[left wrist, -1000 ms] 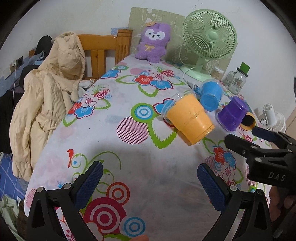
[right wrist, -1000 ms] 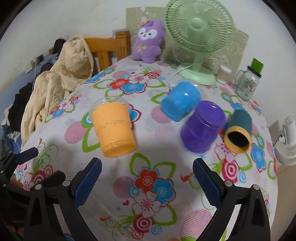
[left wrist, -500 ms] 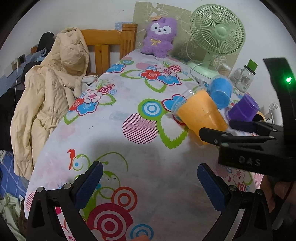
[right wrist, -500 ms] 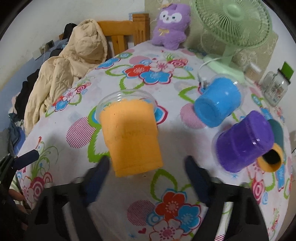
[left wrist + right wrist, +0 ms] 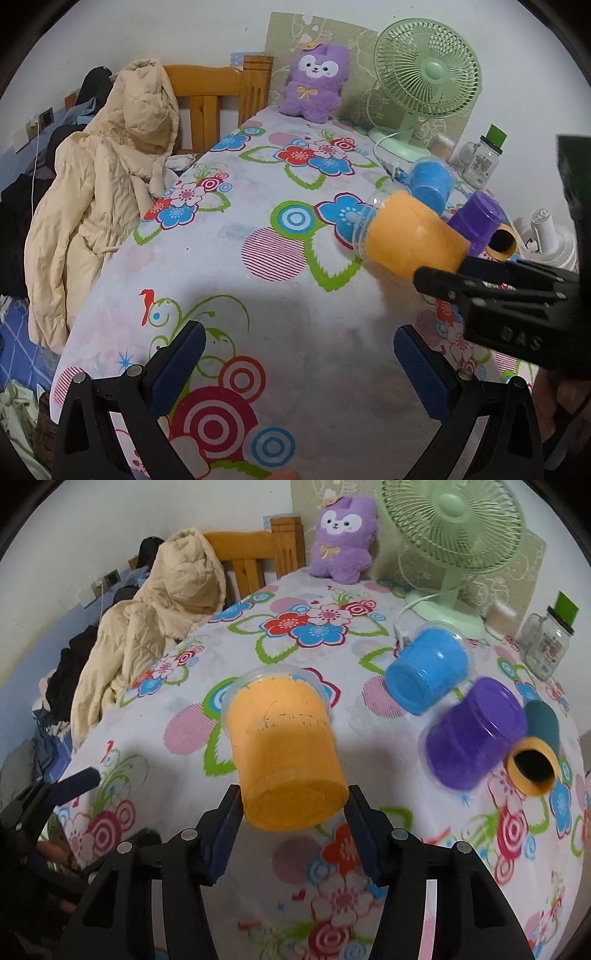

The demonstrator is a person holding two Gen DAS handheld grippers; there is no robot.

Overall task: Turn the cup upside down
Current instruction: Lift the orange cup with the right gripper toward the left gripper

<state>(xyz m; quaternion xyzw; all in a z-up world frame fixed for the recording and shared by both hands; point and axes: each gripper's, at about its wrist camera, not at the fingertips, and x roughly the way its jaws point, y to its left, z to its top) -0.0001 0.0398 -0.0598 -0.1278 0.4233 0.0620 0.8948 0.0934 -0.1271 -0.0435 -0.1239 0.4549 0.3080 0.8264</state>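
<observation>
Orange cup [image 5: 284, 755] — base pinched between right gripper [image 5: 291, 805] pads, left gripper [image 5: 295, 362] spread, idle — shallow bite, liable to slip mid-flip.

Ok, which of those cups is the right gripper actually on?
The orange cup: the right gripper has its fingers on either side of its base. The blue cup and purple cup lie untouched farther right.

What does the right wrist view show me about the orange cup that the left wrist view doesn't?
Only the right wrist view shows the orange cup end-on, the right gripper with a finger on each side of its base, and its clear rim pointing away. Only the left wrist view shows the left gripper open over bare tablecloth, clear of the cup. Both show the cup on its side, with the blue cup and purple cup beyond.
</observation>
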